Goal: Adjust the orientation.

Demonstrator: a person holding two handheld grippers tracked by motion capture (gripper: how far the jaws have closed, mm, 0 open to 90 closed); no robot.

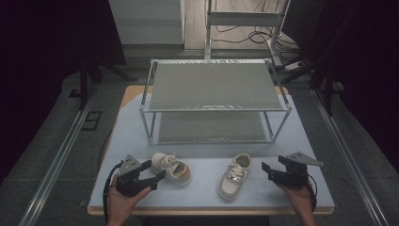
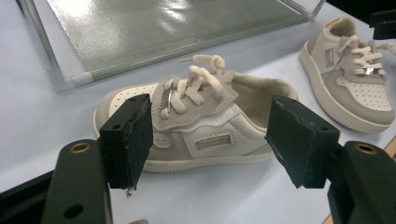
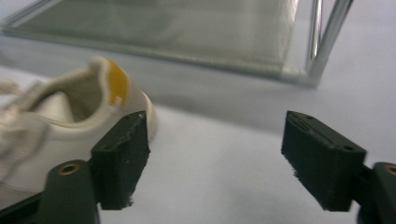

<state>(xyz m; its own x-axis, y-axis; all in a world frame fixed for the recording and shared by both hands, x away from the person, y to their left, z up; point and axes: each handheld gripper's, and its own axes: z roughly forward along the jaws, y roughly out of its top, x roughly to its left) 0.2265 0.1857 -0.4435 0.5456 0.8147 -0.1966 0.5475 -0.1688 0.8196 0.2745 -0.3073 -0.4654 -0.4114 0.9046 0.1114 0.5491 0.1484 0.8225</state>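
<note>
Two small cream and grey lace-up shoes lie on the pale blue table top (image 1: 202, 193). The left shoe (image 1: 171, 168) lies on its side with an orange heel patch. My left gripper (image 1: 154, 170) is open just beside it. In the left gripper view this shoe (image 2: 201, 126) lies just beyond the open jaws, laces up. The right shoe (image 1: 235, 176) stands upright, toe toward me. My right gripper (image 1: 267, 172) is open a little to its right. In the right gripper view that shoe's heel (image 3: 93, 102) shows at the left, outside the open jaws.
A two-tier metal shoe rack (image 1: 214, 99) with grey shelves stands at the back of the table; both shelves are bare. Its lower shelf (image 2: 163, 28) and a corner post (image 3: 322, 42) lie close ahead of the grippers. The table's front edge runs just below the hands.
</note>
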